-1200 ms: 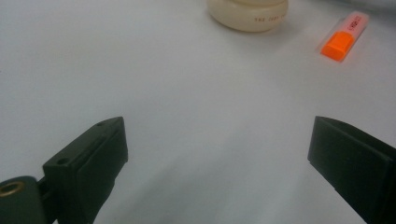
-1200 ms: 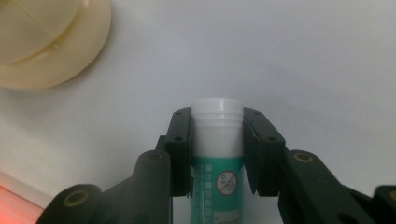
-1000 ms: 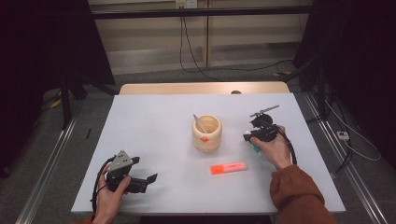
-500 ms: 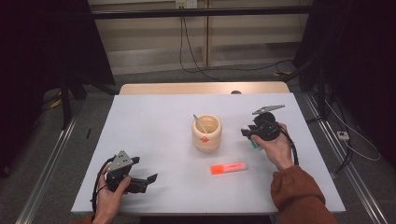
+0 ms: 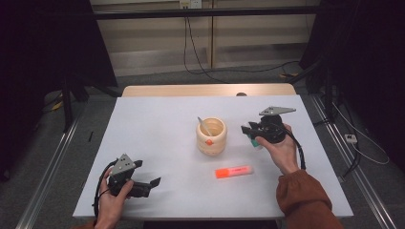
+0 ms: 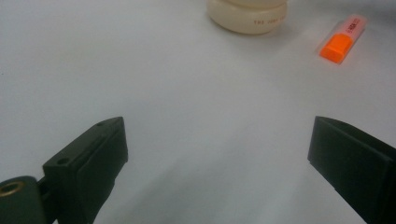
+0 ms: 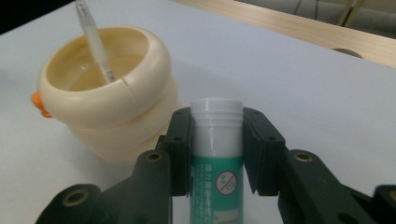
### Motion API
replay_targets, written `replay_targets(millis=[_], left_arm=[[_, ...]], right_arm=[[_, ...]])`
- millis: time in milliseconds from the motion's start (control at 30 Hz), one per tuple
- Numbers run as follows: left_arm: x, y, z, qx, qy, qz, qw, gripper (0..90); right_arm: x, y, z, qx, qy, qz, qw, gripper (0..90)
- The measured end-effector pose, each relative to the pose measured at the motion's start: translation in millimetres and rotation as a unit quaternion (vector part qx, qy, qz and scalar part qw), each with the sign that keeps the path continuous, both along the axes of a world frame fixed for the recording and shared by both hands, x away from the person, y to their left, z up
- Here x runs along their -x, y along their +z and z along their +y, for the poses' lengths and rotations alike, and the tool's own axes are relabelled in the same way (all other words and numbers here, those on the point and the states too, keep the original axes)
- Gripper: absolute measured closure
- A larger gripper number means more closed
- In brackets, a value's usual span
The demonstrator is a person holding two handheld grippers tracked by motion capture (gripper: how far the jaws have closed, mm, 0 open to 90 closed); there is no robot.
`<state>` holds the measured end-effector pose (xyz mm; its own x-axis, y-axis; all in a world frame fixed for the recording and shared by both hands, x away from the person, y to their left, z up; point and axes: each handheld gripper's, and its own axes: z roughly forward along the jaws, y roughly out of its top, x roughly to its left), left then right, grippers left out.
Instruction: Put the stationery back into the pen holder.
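my right gripper [image 7: 217, 154] pinches a green-and-white tube [image 7: 217, 163], capped end forward, held off the table just beside the cream holder [image 7: 109, 116]. judging from that, the step is dropping the tube into the holder. to do it well: lift above the rim, tip the tube upright, aim for the free side away from the pen [image 7: 95, 39] leaning inside, let go only once the end is within the rim. my left gripper [image 5: 143, 187] rests near the table's [image 5: 157, 124] front left corner, jaws spread wide, nothing between them.

count: one holder, one pen in it, one tube, one orange highlighter [image 5: 234, 171] lying flat in front of the holder, two grippers.
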<state>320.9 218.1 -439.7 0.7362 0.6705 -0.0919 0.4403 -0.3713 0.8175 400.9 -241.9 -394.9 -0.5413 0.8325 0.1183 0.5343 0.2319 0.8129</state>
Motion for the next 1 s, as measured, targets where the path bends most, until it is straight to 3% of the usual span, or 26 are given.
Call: replay_targets(millis=[167,200,300,333,700,1000], left_arm=[[0.2,0.4,0.2,-0.002,0.002,0.000,1.0000,4.7],[0.0,0.0,0.3,0.002,0.001,-0.001,1.0000,4.7],[0.1,-0.1,0.5,0.003,0.003,-0.002,1.0000,4.7],[0.0,0.1,0.3,0.001,0.002,-0.001,1.0000,4.7],[-0.1,0.0,0.1,0.000,0.002,-0.002,1.0000,4.7],[-0.9,-0.6,0.1,-0.003,0.004,-0.004,1.0000,4.7]], right_arm=[[1.8,1.5,6.2,-0.010,0.016,-0.006,0.9998,66.1],[2.6,3.0,8.2,-0.029,0.024,-0.014,0.9992,66.1],[3.8,5.0,10.7,-0.034,0.031,-0.024,0.9986,66.1],[4.7,6.2,12.4,-0.048,0.038,-0.027,0.9978,66.1],[8.0,11.8,21.5,-0.071,0.064,-0.047,0.9943,66.0],[11.1,24.4,28.3,-0.096,0.076,-0.091,0.9882,66.1]])
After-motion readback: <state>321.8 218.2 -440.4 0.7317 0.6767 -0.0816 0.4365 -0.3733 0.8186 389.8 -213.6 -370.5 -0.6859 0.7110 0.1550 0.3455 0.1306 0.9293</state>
